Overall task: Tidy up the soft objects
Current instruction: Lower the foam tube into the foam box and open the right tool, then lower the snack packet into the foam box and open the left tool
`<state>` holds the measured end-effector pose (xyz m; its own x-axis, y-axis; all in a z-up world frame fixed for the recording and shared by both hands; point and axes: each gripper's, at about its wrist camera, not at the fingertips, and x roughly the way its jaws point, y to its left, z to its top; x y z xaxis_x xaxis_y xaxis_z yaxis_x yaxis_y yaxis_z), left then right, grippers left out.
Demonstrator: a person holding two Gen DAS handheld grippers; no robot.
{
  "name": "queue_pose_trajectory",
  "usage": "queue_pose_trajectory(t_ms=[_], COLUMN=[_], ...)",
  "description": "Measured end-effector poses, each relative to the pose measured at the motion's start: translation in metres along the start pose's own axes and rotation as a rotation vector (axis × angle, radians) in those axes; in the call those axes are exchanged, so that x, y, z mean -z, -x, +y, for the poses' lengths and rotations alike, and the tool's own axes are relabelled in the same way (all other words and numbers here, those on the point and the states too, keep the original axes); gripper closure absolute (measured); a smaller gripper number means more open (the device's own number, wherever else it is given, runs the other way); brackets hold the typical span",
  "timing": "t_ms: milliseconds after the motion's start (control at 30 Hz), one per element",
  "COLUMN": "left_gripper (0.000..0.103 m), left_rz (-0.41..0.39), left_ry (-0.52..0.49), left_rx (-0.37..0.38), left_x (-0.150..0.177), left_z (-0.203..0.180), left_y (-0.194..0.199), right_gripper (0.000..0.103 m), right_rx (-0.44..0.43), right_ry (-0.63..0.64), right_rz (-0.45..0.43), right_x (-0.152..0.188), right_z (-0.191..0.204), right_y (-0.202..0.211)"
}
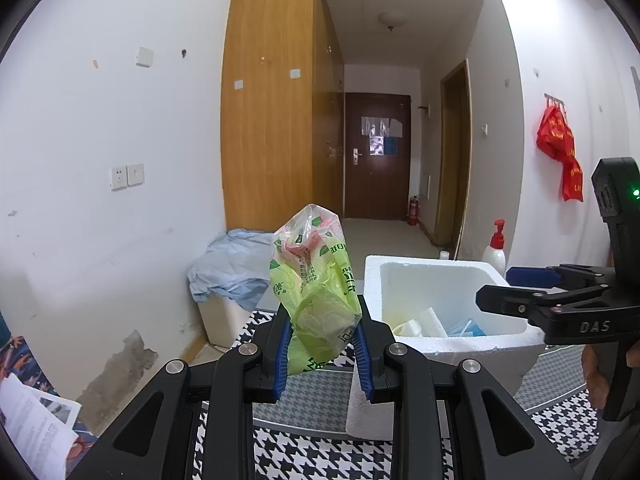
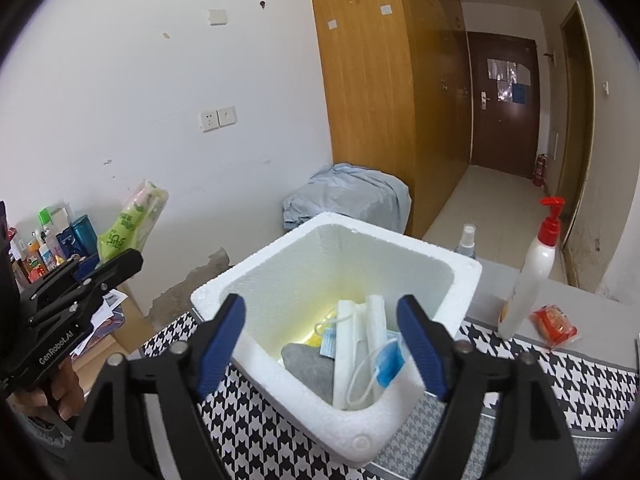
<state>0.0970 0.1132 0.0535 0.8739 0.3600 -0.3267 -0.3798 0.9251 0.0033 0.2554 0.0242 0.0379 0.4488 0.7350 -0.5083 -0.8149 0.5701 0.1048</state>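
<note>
My left gripper point(image 1: 320, 344) is shut on a soft green plastic pack point(image 1: 316, 280) with a floral print, which stands up between the blue pads. The same pack point(image 2: 132, 220) shows at the left of the right wrist view, held by the left gripper point(image 2: 108, 260). My right gripper point(image 2: 320, 340) stands open over the near wall of a white foam box point(image 2: 460, 276), with nothing between its fingers. In the box lie a blue face mask point(image 2: 390, 360), a grey cloth point(image 2: 308, 364) and white foam pieces point(image 2: 352, 332). The foam box point(image 1: 440, 264) sits right of the pack, and the right gripper point(image 1: 504, 288) reaches over it.
A white pump bottle with a red top point(image 2: 532, 276), a red packet point(image 2: 554, 322) and a small spray bottle point(image 2: 466, 240) stand right of the box on the houndstooth cloth point(image 2: 256, 440). A white paper roll point(image 1: 368, 408) lies under my left gripper. A blue sheet point(image 2: 348, 192) covers something by the wardrobe.
</note>
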Motion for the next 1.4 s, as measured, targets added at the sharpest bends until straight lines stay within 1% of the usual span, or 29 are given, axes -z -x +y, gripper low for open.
queue_pose_trajectory(t_ms=[100,200,267,367,533,767,967,1133,1400], left_gripper=[0.074,0.074,0.074,0.074,0.074,0.074,0.074,0.074,0.074], left_rz=[0.005,0.008,0.008,0.006,0.000,0.015,0.007,0.010,0.015], left_ry=[0.001,-0.001,-0.001,-0.002,-0.009,-0.019,-0.027,-0.038,-0.058], left_rx=[0.002,0.004,0.008,0.012,0.019,0.037,0.064,0.086,0.134], left_x=[0.000,0.000,-0.001,-0.002,-0.004,-0.006,-0.011,-0.013,-0.016], left_z=[0.001,0.001,0.001,0.000,-0.002,-0.007,-0.013,-0.025,-0.042], left_y=[-0.003,-0.004,-0.005,-0.004,-0.005,-0.013,-0.017,-0.022,-0.029], right_gripper=[0.009,0.005,0.001,0.000,0.000,0.000,0.000,0.000,0.000], right_rx=[-0.002,-0.006,-0.002,0.004,0.007,0.028,0.052,0.061,0.103], right_ry=[-0.001,0.005,0.010,0.012,0.003,-0.010,-0.015,-0.042,-0.074], right_rz=[-0.015,-0.021,-0.028,-0.052,-0.056,-0.077,-0.072,-0.085,-0.098], right_x=[0.000,0.000,0.001,0.002,0.003,0.005,0.009,0.012,0.019], right_z=[0.001,0.002,0.003,0.003,0.001,-0.005,-0.012,-0.021,-0.034], right_y=[0.004,0.007,0.009,0.013,0.016,0.026,0.033,0.041,0.055])
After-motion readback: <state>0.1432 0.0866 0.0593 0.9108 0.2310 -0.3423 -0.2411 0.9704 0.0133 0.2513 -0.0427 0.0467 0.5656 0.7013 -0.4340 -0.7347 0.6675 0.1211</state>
